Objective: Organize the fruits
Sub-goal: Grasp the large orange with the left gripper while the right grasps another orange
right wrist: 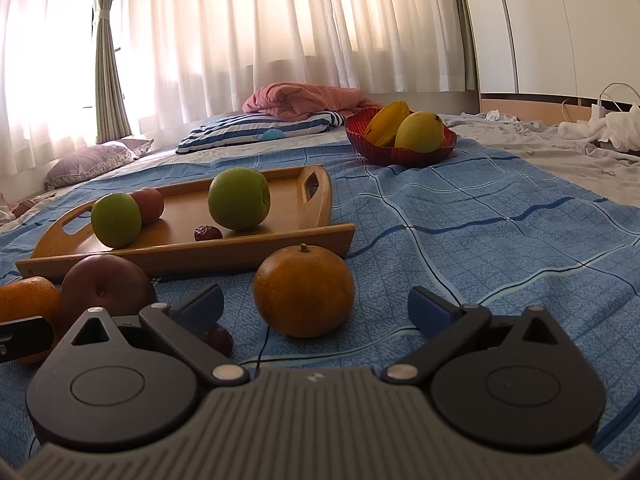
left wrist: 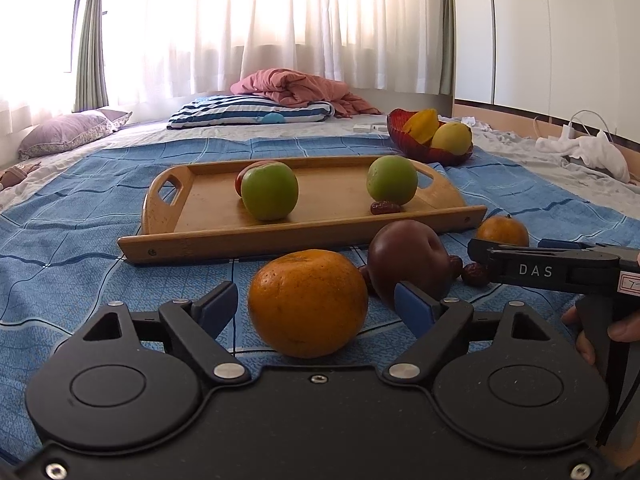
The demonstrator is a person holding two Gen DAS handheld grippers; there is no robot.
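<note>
My left gripper (left wrist: 316, 310) is open, its blue pads either side of an orange (left wrist: 307, 303) lying on the blue cloth, not touching it. My right gripper (right wrist: 316, 306) is open around a second orange (right wrist: 304, 292) that also shows in the left wrist view (left wrist: 502, 231). A dark purple fruit (left wrist: 408, 262) lies between the oranges with small red dates (left wrist: 475, 274) beside it. The wooden tray (left wrist: 208, 236) holds two green apples (left wrist: 269, 191) (left wrist: 392, 180), a red fruit behind the left one, and a date (left wrist: 385, 208).
A red bowl (right wrist: 400, 152) with a yellow mango and a starfruit sits at the back right. Pillows (left wrist: 248, 110) and a pink blanket (left wrist: 304, 88) lie further back on the bed. White clothes and a charger are at the far right.
</note>
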